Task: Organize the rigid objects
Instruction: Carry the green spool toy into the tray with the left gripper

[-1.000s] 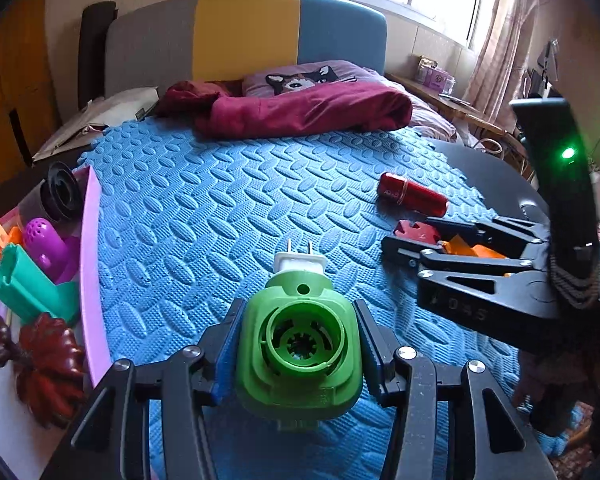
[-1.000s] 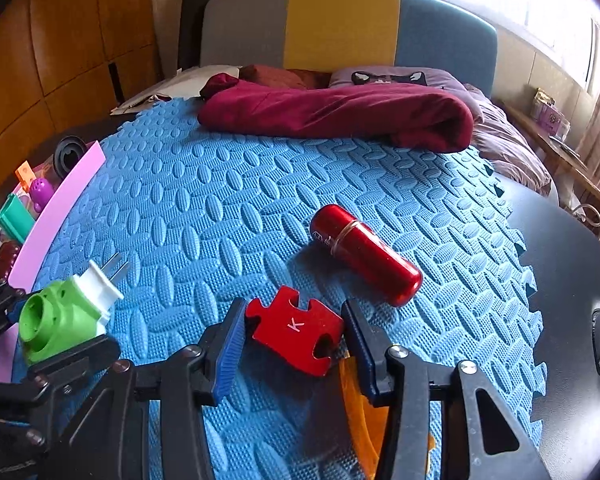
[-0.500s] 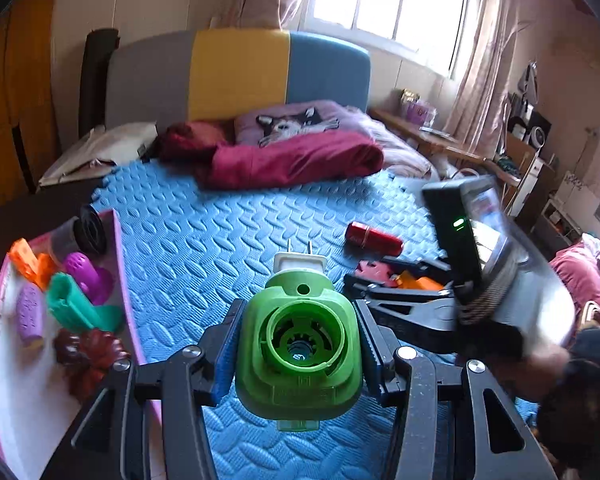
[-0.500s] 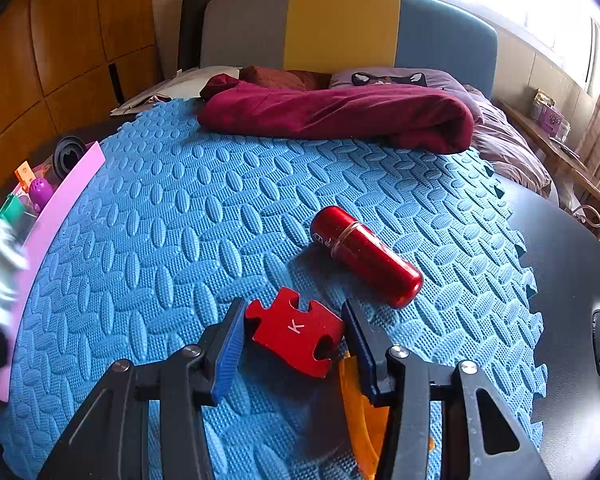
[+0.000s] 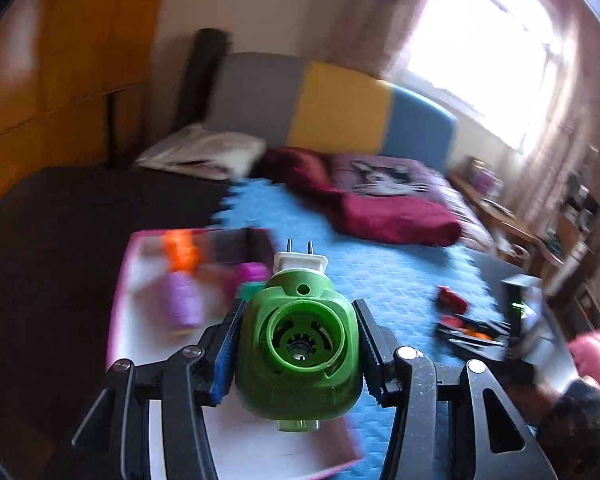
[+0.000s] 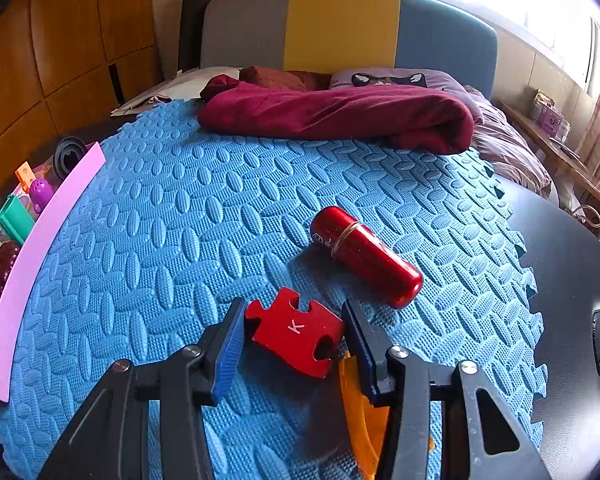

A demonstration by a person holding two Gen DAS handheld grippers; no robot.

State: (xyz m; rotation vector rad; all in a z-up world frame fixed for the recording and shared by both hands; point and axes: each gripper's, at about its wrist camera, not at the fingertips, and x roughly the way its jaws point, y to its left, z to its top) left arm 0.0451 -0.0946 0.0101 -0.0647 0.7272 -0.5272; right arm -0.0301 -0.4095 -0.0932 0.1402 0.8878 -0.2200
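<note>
My left gripper (image 5: 298,309) is shut on a green plug-in device (image 5: 300,344) with a white two-pin plug at its far end. It hangs above the near right part of a pink-rimmed white tray (image 5: 140,320); this view is blurred. My right gripper (image 6: 294,314) rests low on the blue foam mat (image 6: 180,240), its pads against both sides of a red puzzle piece (image 6: 296,332) marked K. An orange piece (image 6: 360,412) lies under its right finger. A red metal cylinder (image 6: 364,256) lies on the mat just beyond.
The tray (image 6: 40,240) at the mat's left edge holds several small toys: green, purple, orange, dark brown and a black ring. A dark red blanket (image 6: 340,116) and pillows lie at the far end. A black table surface (image 6: 572,300) borders the mat on the right.
My left gripper rose and swung left with the green device, from over the mat to over the tray, leaving the right wrist view. The right gripper and red piece stayed still.
</note>
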